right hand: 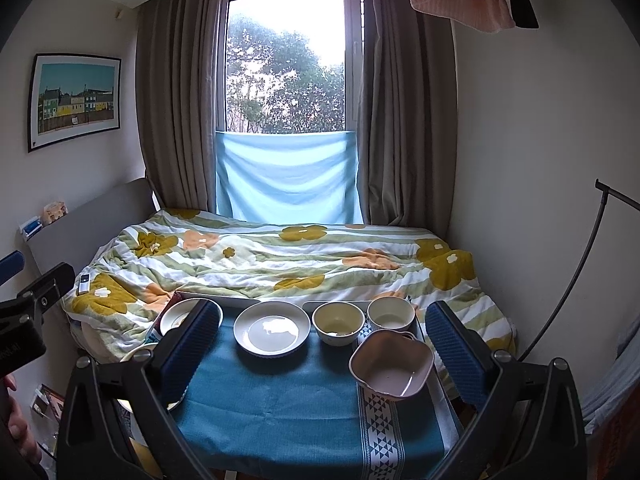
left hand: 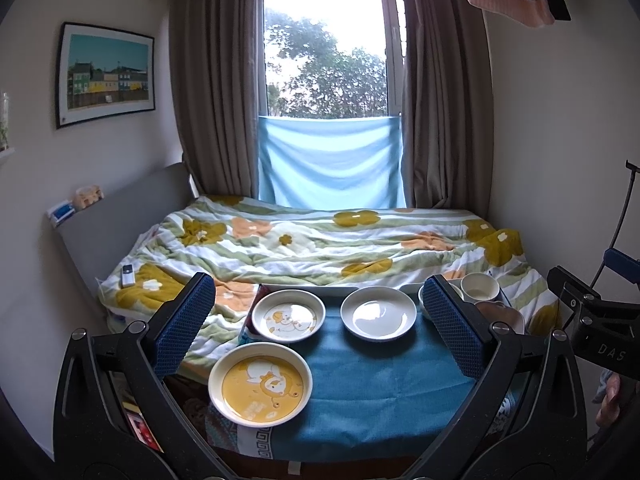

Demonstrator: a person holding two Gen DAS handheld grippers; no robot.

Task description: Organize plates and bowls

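Ahead of you a floral quilt (left hand: 320, 248) covers the bed. A framed picture (left hand: 106, 74) hangs upper left. Brown curtains (right hand: 176, 92) flank the window (right hand: 286, 60).

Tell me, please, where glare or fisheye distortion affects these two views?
Left wrist view: the window is blown out, with glare on the plain white plate; walls and curtains bow outward. Right wrist view: the same backlight, a bright reflection on that plate, dark vignetted corners.

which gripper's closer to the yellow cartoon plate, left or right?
Left. The left gripper hangs open with the yellow cartoon plate just inside its left finger. The right gripper, also open, sits off to the plate's right, over the bowls.
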